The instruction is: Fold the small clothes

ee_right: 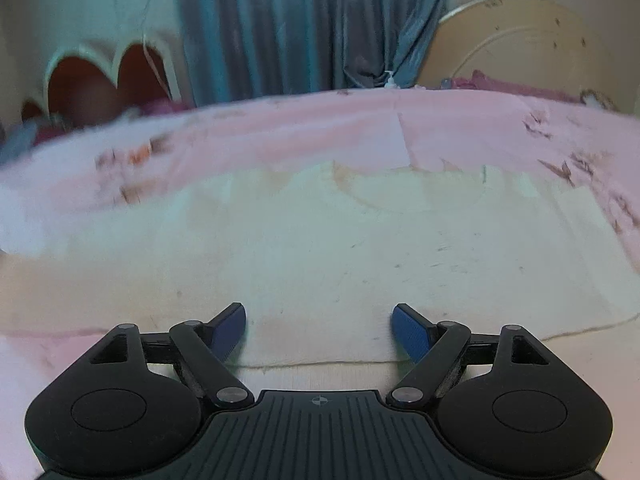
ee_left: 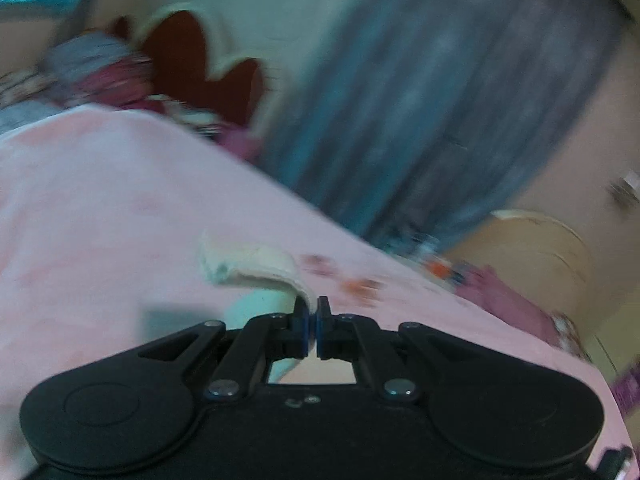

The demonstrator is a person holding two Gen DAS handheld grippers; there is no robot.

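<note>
A small cream-white garment (ee_right: 320, 248) lies spread flat on the pink bedsheet (ee_right: 280, 136), its neckline toward the far side. My right gripper (ee_right: 319, 330) is open, its blue pads (ee_right: 412, 334) just above the garment's near hem. In the blurred left wrist view, my left gripper (ee_left: 312, 320) is shut on an edge of the cream garment (ee_left: 256, 266), which lifts off the pink sheet (ee_left: 100, 208) in a fold.
A blue-grey curtain (ee_right: 300, 24) hangs behind the bed. A cream headboard with dark red panels (ee_right: 104, 76) is at the far left. A round beige board (ee_right: 520, 44) leans at the far right. Bundled clothes (ee_left: 92, 76) lie by the headboard.
</note>
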